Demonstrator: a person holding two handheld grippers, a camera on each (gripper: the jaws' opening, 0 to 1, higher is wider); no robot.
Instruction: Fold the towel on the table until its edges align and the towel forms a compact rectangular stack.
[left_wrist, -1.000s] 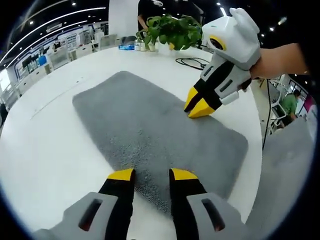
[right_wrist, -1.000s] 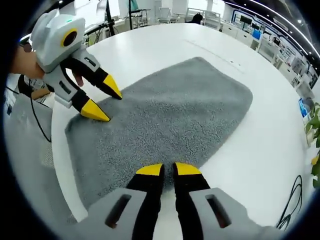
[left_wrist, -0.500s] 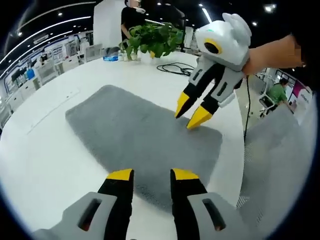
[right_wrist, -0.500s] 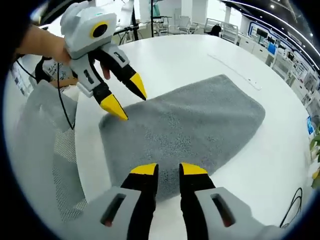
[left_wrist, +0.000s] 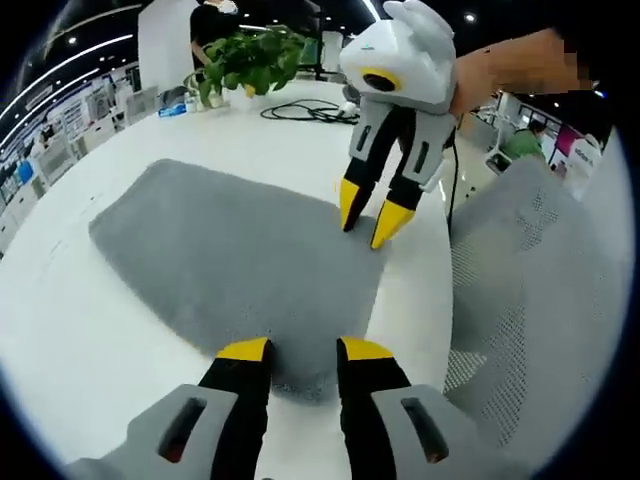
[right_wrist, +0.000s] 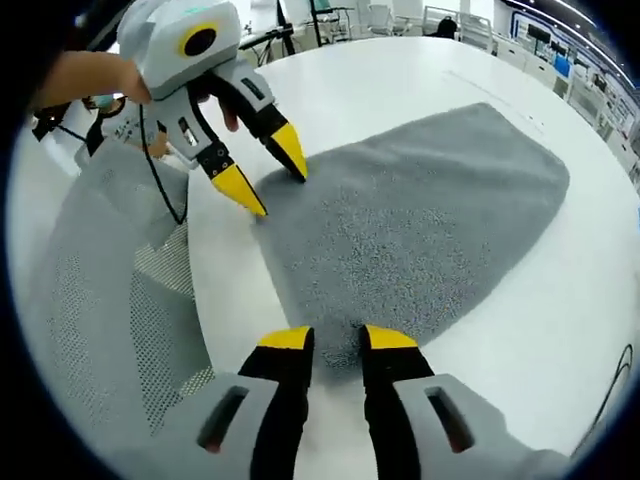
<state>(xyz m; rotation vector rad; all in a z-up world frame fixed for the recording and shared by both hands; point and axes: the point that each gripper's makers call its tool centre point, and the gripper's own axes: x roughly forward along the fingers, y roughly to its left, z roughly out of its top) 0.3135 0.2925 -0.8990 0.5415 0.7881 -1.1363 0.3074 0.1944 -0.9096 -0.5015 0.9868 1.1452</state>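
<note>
A grey towel lies flat on the white table, one short end near the table's edge. My left gripper is open, its yellow tips straddling the towel's near corner. In the right gripper view the left gripper comes in from the upper left, jaws apart at the far corner of the towel. My right gripper is open over the other corner of that short end. From the left gripper view the right gripper points down at the towel's edge, held by a hand.
A grey mesh chair stands just past the table edge, also seen as mesh chair. A potted plant and a black cable sit at the far side of the table. White table surface surrounds the towel.
Both grippers have moved along the towel toward its short end by the table edge, each now at a corner. The towel itself lies as before.
</note>
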